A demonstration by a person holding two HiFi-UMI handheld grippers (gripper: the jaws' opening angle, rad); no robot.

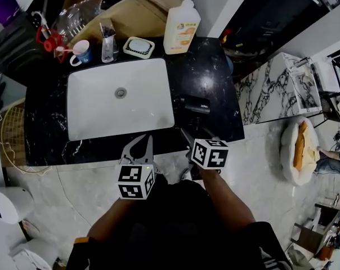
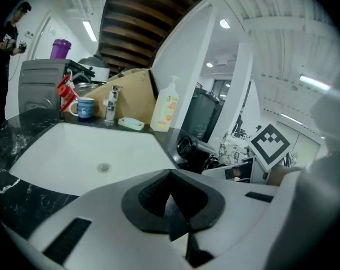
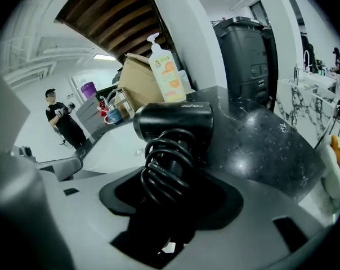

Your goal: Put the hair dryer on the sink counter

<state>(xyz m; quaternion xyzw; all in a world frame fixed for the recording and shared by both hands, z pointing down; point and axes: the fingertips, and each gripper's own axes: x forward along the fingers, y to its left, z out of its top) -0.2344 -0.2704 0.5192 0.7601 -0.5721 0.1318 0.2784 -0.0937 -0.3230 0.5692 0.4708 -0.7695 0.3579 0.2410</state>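
The hair dryer (image 1: 193,104) is set on the bare worktop (image 1: 212,75) right of the sink (image 1: 74,103), near the front edge, its handle clasped by the right hand-held gripper (image 1: 188,135), with the left hand-held gripper (image 1: 144,142) closed and empty.

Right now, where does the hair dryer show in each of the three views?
Head view: hair dryer lies on the black counter, right of the basin, near the front edge.
Left gripper view: right of centre, just past the basin's right rim.
Right gripper view: dead centre, its cord-wrapped handle between the jaws.
Shared landmark: the soap pump bottle behind it.
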